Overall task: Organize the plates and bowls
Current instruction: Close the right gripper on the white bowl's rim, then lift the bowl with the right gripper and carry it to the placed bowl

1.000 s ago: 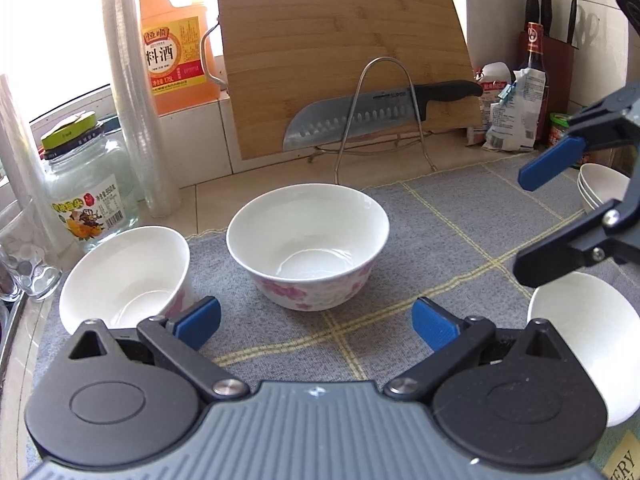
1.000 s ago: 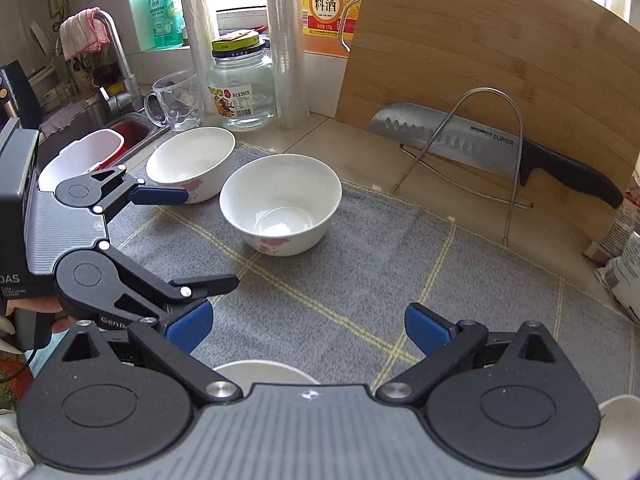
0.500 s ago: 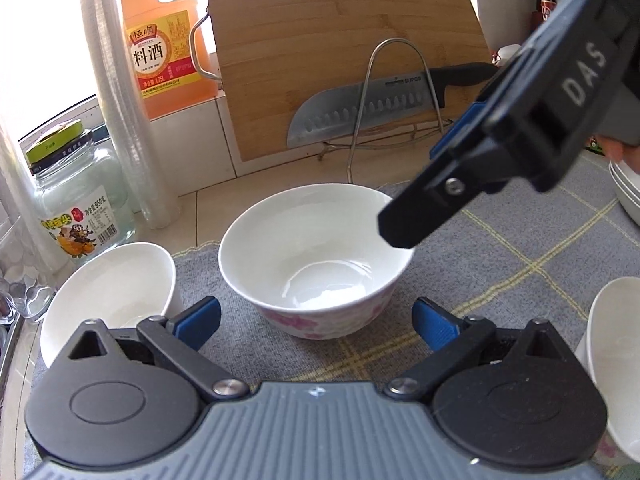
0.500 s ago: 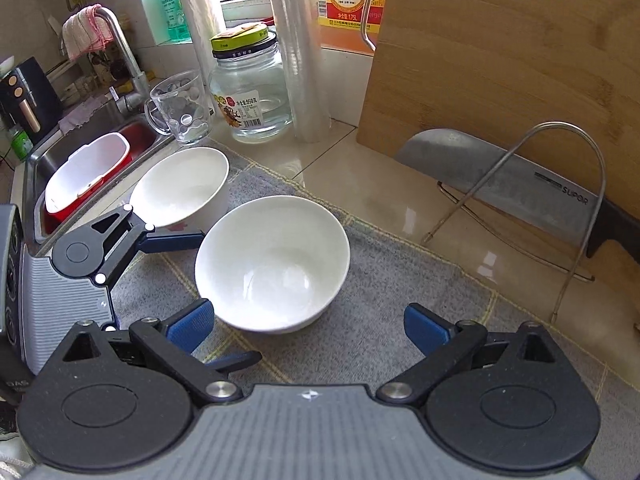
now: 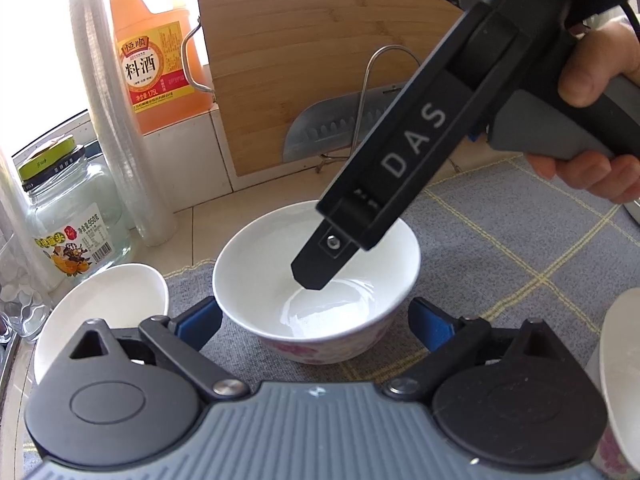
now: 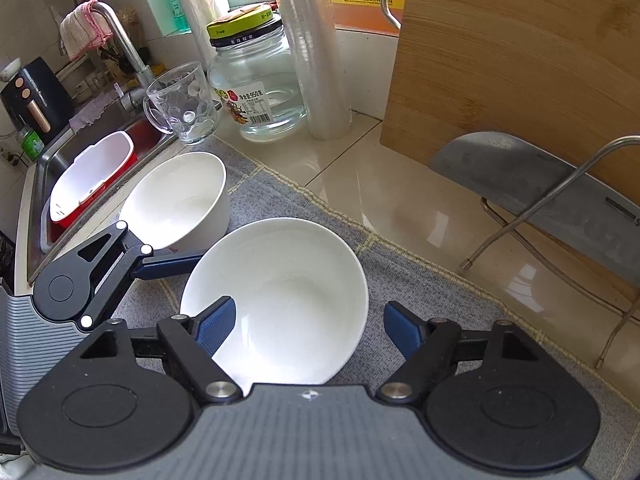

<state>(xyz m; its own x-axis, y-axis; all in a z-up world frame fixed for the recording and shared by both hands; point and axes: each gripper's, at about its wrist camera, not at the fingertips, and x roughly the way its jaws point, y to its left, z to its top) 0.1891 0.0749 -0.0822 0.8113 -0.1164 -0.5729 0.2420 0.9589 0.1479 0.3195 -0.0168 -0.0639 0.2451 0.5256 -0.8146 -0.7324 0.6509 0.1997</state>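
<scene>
On the grey checked mat by the sink, little of the organizing looks done yet. At least 3 bowls sit apart, none nested: the middle bowl with pink flowers on its outside, a second bowl just beside it toward the sink, and a third bowl at the right edge of the left wrist view, only partly in frame, so I cannot tell whether it already belongs to a stack.

The right gripper is reaching down into the middle bowl. Its jaws are closing, with 1 blue pad inside the bowl and the other outside, so the bowl's wall lies between them; the pads do not seem to press on it yet. The left gripper stands wide, its jaws closing a little, with the same bowl between its fingers and no visible contact.

My reading is that this is the first pick: the middle bowl is about to be gripped, probably to be nested into a neighbour. Lifting, stacking and the remaining bowls are all left. No plates can be made out here.
</scene>
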